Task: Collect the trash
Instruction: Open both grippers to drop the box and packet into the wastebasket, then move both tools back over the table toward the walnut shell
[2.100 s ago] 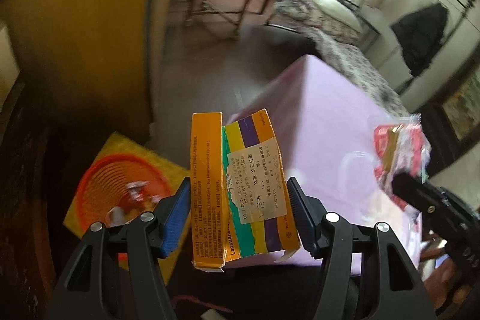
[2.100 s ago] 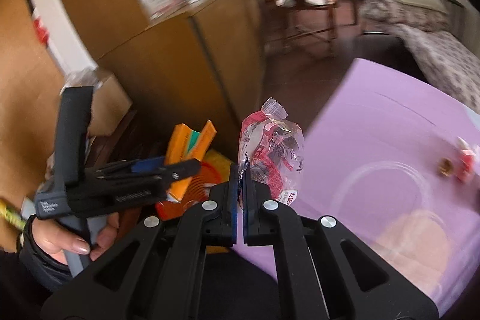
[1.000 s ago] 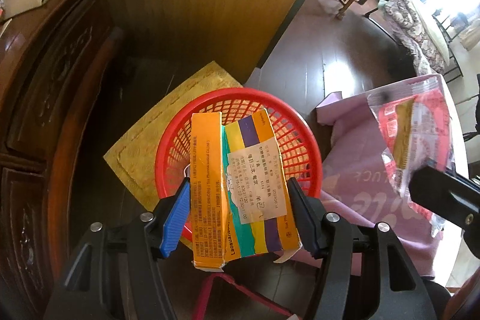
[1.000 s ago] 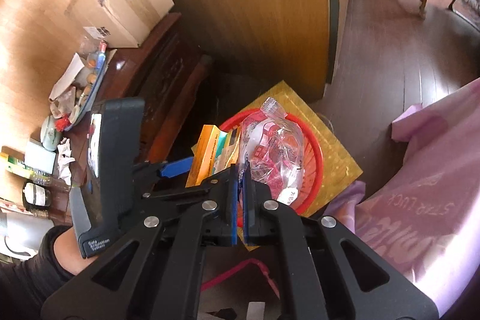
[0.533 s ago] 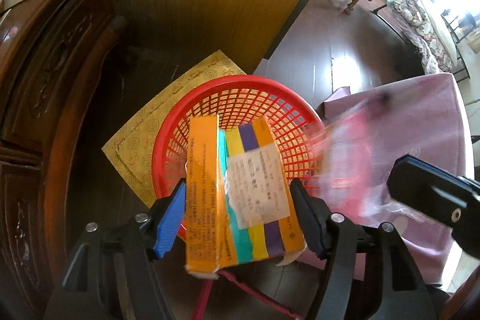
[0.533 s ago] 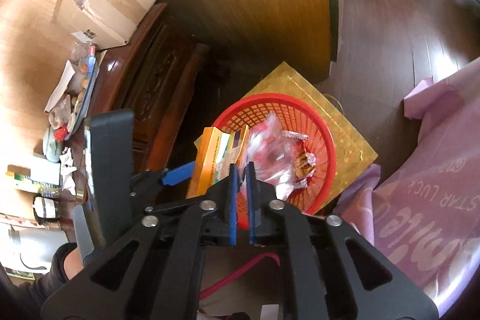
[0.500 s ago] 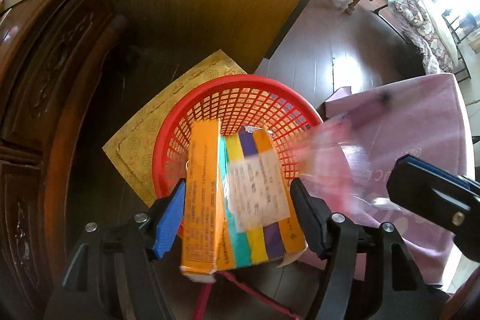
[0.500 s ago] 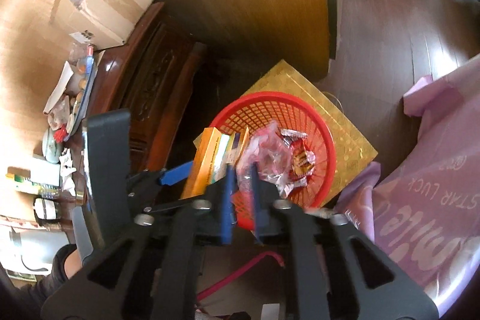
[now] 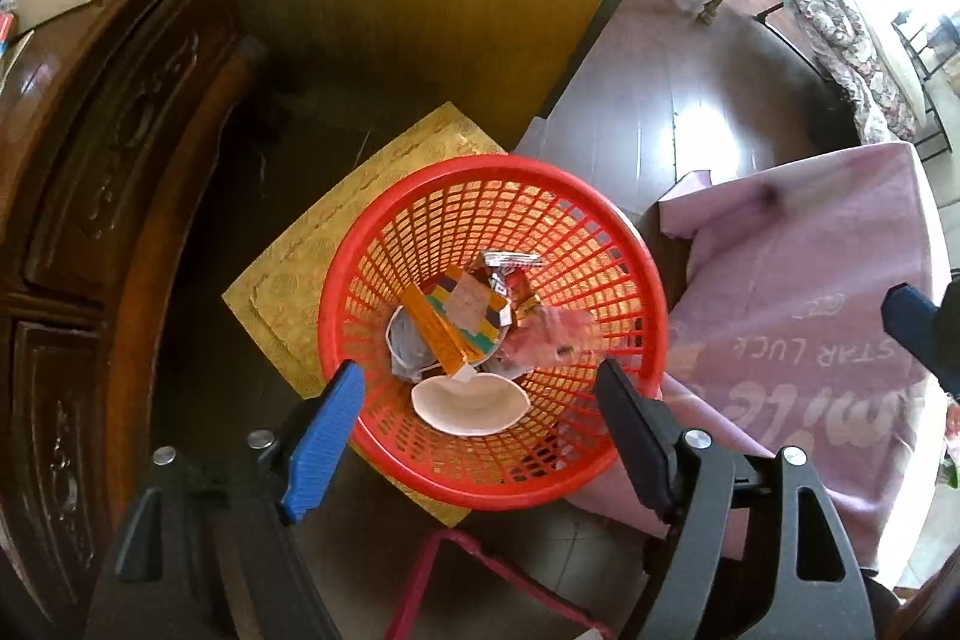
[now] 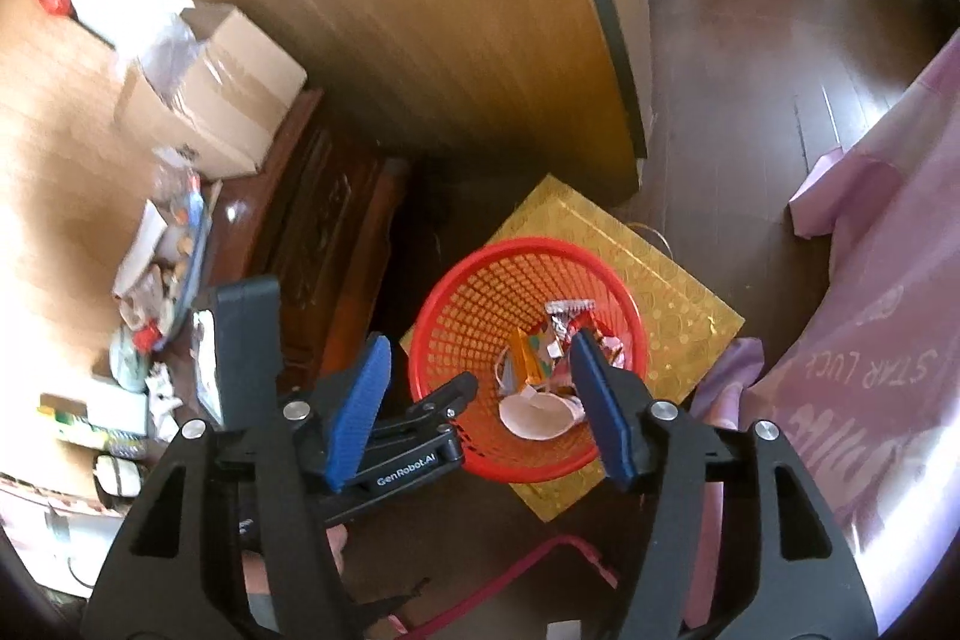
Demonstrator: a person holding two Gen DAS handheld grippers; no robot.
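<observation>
Change: both pieces have dropped — the orange carton (image 9: 459, 325) and the plastic wrapper (image 9: 549, 340), clamped a moment ago, now lie inside the red basket (image 9: 360, 274).
Left gripper (image 9: 480, 418): jaws opening, nothing between them, hanging over the basket.
Right gripper (image 10: 480, 400): jaws opening too, empty, above the basket's near rim.
Basket contents: carton tilted against a white paper bowl (image 9: 468, 406); wrapper blurred beside it.
Basket spot: on a gold mat (image 9: 288, 292), beside the pink tablecloth (image 9: 810, 340).
</observation>
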